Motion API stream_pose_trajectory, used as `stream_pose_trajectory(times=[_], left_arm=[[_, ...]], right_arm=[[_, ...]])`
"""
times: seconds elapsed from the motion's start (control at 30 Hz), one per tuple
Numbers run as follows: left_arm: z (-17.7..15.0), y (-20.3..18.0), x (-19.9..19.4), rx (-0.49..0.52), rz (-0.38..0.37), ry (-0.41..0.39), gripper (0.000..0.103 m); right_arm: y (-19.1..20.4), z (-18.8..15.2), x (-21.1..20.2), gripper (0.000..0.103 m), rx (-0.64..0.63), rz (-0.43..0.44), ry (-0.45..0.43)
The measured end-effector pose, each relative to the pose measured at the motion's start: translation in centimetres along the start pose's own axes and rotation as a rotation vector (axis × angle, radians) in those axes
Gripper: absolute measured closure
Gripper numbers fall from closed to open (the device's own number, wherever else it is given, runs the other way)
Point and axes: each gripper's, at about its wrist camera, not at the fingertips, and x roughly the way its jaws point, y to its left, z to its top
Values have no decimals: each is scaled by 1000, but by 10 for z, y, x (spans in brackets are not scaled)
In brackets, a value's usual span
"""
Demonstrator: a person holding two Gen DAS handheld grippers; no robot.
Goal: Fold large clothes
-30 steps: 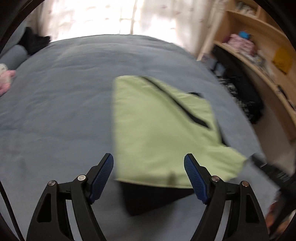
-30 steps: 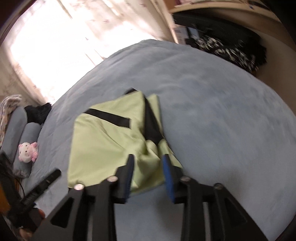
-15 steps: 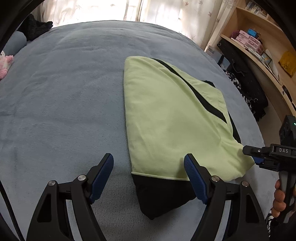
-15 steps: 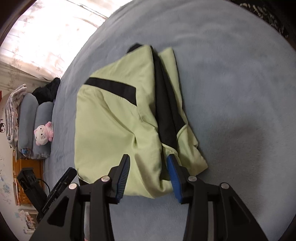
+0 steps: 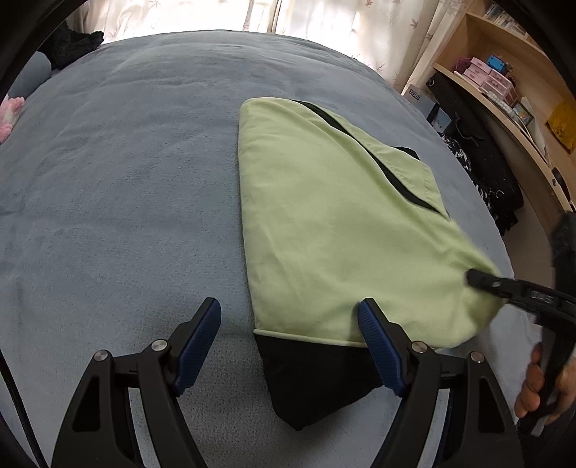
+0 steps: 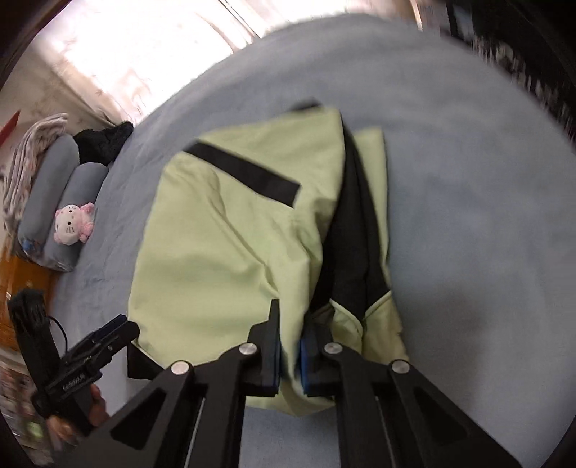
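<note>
A light green garment with black panels [image 5: 334,230] lies partly folded on the blue-grey bed [image 5: 126,180]; it also shows in the right wrist view [image 6: 230,248]. My left gripper [image 5: 289,334] is open, its fingers either side of the garment's near black corner [image 5: 309,374], holding nothing. My right gripper [image 6: 289,360] is shut on the garment's near green edge; it shows in the left wrist view [image 5: 478,279] at the garment's right corner. The left gripper appears at lower left in the right wrist view [image 6: 115,333].
Wooden shelves with boxes [image 5: 504,82] and dark bags [image 5: 478,162] stand right of the bed. Grey pillows [image 6: 61,187], a pink-white plush toy [image 6: 73,223] and a black item [image 6: 104,144] lie at the bed's head. Curtains [image 5: 252,14] hang behind.
My right gripper has closed onto the garment's near green edge. The left gripper has come slightly closer to the black corner, still open.
</note>
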Motion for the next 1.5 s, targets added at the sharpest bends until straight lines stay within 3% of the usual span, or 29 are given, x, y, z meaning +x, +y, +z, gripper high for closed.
stream_pose_trajectory(times=[0.13, 0.37, 0.6, 0.67, 0.8, 0.9, 0.93, 0.97, 1.03, 1.1, 1.27, 1.5], left_arm=[[2, -6, 1, 9, -3, -5, 26], [5, -18, 8, 41, 2, -13, 26], [7, -26, 34, 76, 47, 14, 29], [6, -30, 38, 100, 65, 11, 29], [9, -39, 42, 118, 53, 10, 29], [14, -44, 40, 111, 46, 22, 29], [16, -43, 39, 107, 39, 26, 29], [21, -41, 36, 88, 17, 34, 29], [28, -38, 34, 59, -15, 40, 29], [40, -31, 29, 36, -36, 19, 29], [73, -23, 20, 25, -28, -35, 29], [94, -13, 43, 26, -19, -3, 29]], right_arm=[[1, -8, -30, 98, 9, -40, -102], [-11, -18, -51, 100, 11, -155, -160], [-60, -36, 0, 103, 106, -330, -51], [-71, -38, 1, 103, 167, -291, -45], [-70, -25, -25, 103, 222, -262, -141], [-61, -3, -34, 99, 216, -160, -164], [-59, 4, -33, 89, 212, -121, -158], [-58, 11, -32, 74, 215, -82, -150], [-58, 24, -25, 57, 229, -4, -132], [-60, 40, -13, 56, 243, 57, -102], [-70, 54, 17, 56, 328, 91, -11], [-76, 68, 36, 54, 350, 155, 4]])
